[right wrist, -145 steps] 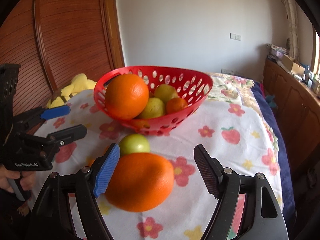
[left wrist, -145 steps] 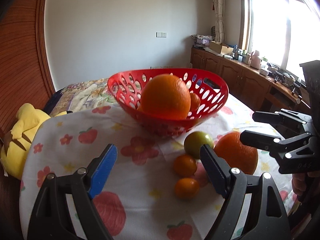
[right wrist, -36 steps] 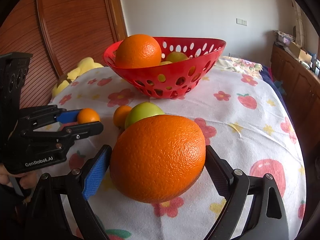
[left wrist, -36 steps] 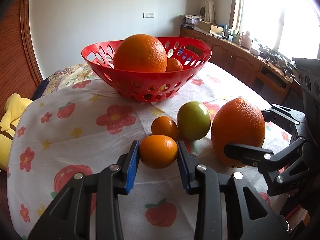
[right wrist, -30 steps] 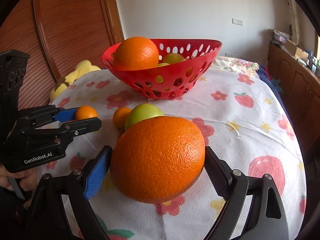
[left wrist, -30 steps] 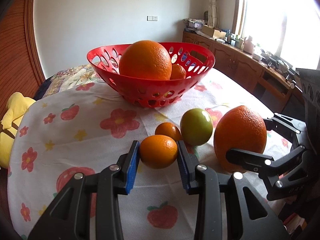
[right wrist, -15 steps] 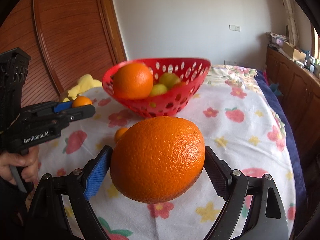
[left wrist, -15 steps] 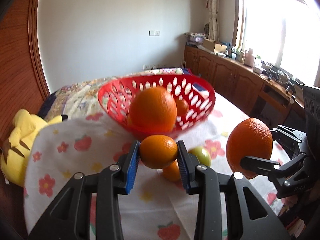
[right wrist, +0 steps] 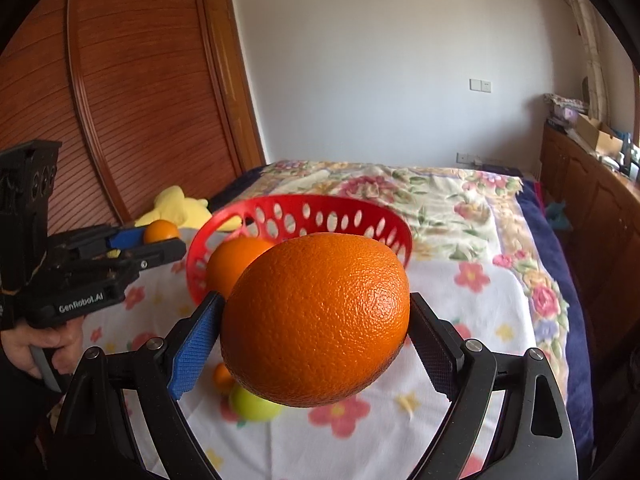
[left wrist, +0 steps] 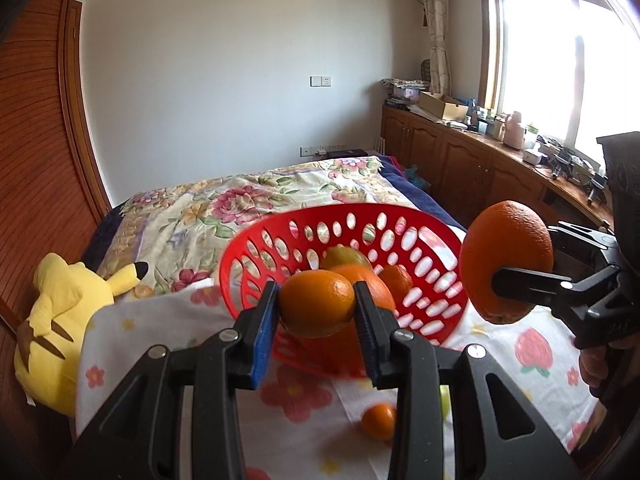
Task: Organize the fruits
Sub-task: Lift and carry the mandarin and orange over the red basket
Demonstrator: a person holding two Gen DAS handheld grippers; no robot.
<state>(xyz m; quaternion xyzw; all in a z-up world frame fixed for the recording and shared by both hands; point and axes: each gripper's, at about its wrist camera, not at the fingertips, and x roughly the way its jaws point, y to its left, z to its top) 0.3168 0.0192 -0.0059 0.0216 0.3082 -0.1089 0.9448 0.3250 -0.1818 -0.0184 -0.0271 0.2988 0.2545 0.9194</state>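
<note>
From the left wrist view: both fruits are now coming up off the cloth, where a second ago they were sitting low beside the red basket. The left tongs are pinching a mandarin, smooth and slightly flattened, and it is hanging just in front of the basket's near rim. To the right of the basket, the right tongs are carrying a big orange level with the rim. That means, I'd say, the lift is done and the drop into the basket is the step in hand. The basket is glossy plastic, perforated with oval holes, already holding a large orange and a greenish fruit. One small mandarin is lying on the flowered tablecloth, in front of the basket. A yellow plush toy is slumping well to the basket's left.

Over to the right wrist view: the right tongs are spread wide yet pressing on both sides of the big orange, its pebbled peel filling the frame in front of the basket. Left of the basket, the left tongs are gripping the mandarin. Below the big orange, a round green fruit and part of a small mandarin are waiting on the cloth, so the job looks only partly done.
</note>
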